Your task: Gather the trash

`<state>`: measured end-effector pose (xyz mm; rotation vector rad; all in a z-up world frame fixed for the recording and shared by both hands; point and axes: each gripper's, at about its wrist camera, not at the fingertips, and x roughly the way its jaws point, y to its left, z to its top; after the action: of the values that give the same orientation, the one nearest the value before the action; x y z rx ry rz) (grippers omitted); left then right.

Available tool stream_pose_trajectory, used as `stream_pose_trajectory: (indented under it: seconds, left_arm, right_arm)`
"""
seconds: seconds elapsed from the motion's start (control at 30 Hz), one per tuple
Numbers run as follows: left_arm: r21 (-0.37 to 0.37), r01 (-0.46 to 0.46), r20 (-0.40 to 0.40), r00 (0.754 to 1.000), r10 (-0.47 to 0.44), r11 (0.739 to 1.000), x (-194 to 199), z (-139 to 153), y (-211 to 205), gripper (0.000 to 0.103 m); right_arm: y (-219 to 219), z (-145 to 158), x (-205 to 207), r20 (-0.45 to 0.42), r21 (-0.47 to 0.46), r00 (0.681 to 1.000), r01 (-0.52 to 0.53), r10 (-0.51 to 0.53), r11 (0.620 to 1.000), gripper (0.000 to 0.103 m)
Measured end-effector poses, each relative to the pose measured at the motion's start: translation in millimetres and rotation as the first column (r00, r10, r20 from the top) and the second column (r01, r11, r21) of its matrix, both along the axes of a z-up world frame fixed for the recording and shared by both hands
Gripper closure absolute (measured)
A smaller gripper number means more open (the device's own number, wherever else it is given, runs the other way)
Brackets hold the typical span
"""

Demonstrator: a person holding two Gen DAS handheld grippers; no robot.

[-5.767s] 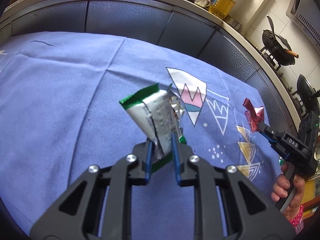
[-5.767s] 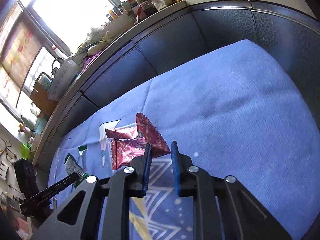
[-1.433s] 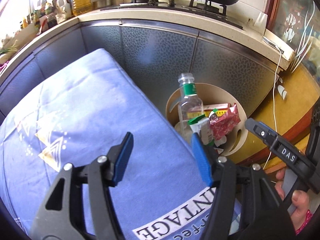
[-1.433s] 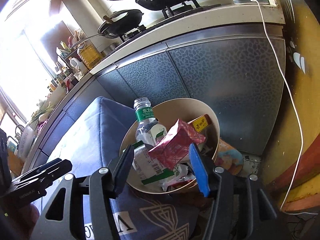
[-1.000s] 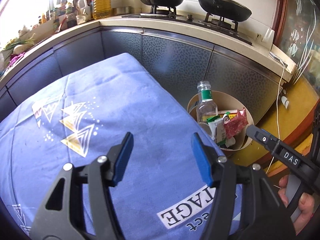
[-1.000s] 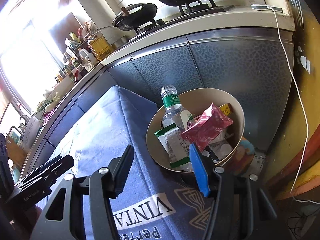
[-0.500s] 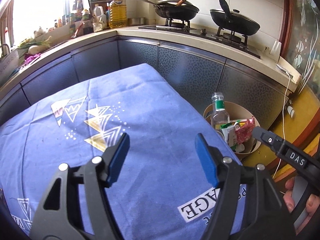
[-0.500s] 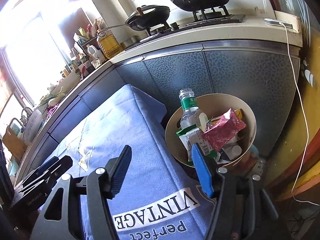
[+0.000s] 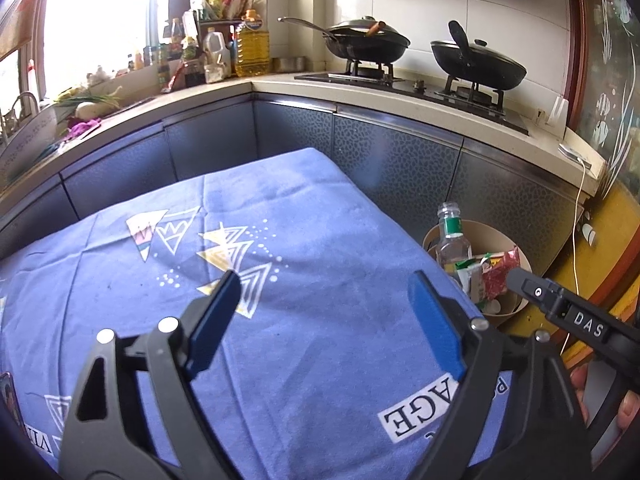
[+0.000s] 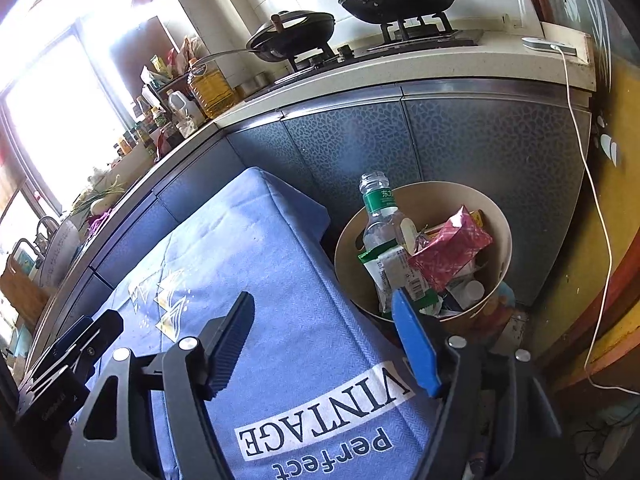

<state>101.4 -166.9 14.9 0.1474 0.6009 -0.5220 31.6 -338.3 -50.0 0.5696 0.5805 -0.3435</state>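
A tan round bin (image 10: 502,232) stands on the floor beside the table; it also shows in the left wrist view (image 9: 476,232). In it are a clear plastic bottle (image 10: 378,216), a green and white wrapper (image 10: 394,272) and a red wrapper (image 10: 448,254). My left gripper (image 9: 322,308) is open and empty above the blue tablecloth (image 9: 300,264). My right gripper (image 10: 322,334) is open and empty over the table's corner, just left of the bin. The right gripper also shows in the left wrist view (image 9: 560,310).
A grey cabinet front (image 9: 400,164) and counter run behind the table. Two black pans (image 9: 478,62) sit on the stove. Oil and sauce bottles (image 9: 250,46) stand on the counter. A white cable (image 10: 600,216) hangs down to the floor. The left gripper appears at the right wrist view's left edge (image 10: 60,364).
Both grippers let go of their wrappers, which now lie in the bin, and opened. Both have since pulled back and up from the bin over the table.
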Motion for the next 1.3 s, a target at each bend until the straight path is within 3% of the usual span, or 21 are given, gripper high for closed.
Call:
stream_pose_trajectory:
  seconds: [0.1,0.2,0.57,1.03,1.3]
  left_arm:
    - [0.005,-0.002,0.016,1.0,0.002,1.0,-2,1,3,0.01]
    - [-0.002,-0.014,0.032,0.999,0.014,1.0,-3,1,8,0.006]
    - [-0.022,-0.005,-0.001,1.0,0.005,1.0,1,1,21,0.006]
    - [0.019,-0.033,0.01,0.999,0.033,0.999,1,-4,15,0.006]
    - [0.047,0.014,0.022,1.0,-0.015,0.999,-10,-5,-4,0.006]
  right_arm:
    - [7,1,0,0.004,-0.023,1.0,0.007,-0.007,1.0,0.022]
    - [14,1,2,0.0,-0.045,1.0,0.008,-0.008,0.999,0.018]
    - [23,3,-1,0.008,-0.039,1.0,0.028,-0.028,0.999,0.017]
    - [15,-2,-26,-0.016,-0.035,0.994,0.11,-0.111,0.993,0.015]
    - [12,-8,-44,-0.04,-0.021,0.989,0.138,-0.139,0.99,0.015]
